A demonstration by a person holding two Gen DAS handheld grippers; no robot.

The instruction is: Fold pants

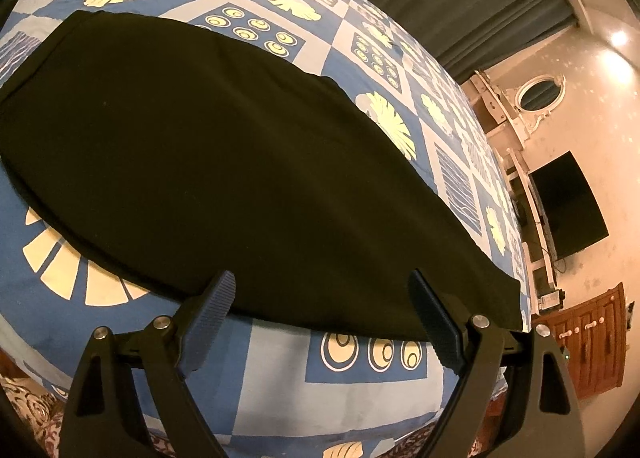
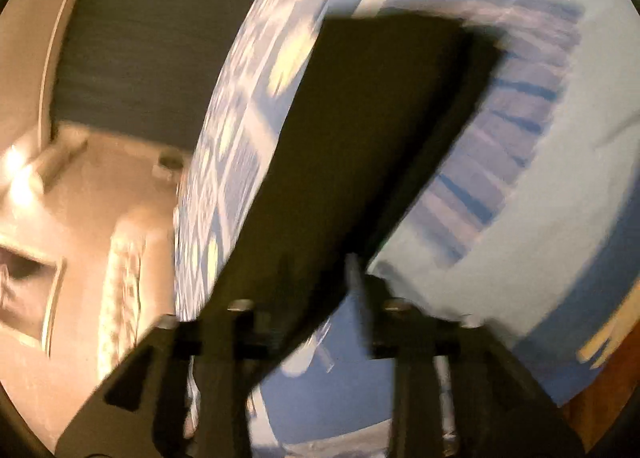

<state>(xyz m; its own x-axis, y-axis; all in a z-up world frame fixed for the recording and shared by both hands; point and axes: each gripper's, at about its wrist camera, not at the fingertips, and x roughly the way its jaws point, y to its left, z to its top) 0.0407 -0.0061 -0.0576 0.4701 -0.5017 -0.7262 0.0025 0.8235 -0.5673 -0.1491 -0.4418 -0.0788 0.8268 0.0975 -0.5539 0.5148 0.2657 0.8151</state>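
My left gripper (image 1: 322,300) tilts downward over the bed (image 1: 280,378), fingers (image 1: 212,310) spread wide, holding nothing. The black pants (image 1: 208,161) lie flat on the bed, long axis running from upper left to lower right. In the blurred right view, my right gripper (image 2: 316,290) also points down; its fingers stand apart, the pants' (image 2: 360,129) edge between them; contact cannot be determined.

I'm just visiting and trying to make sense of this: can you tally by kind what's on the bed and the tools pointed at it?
Black pants: 1, lying flat
Patterned bedspread: 1, blue, white and yellow
Grippers: 2, left gripper and right gripper
Total: 4
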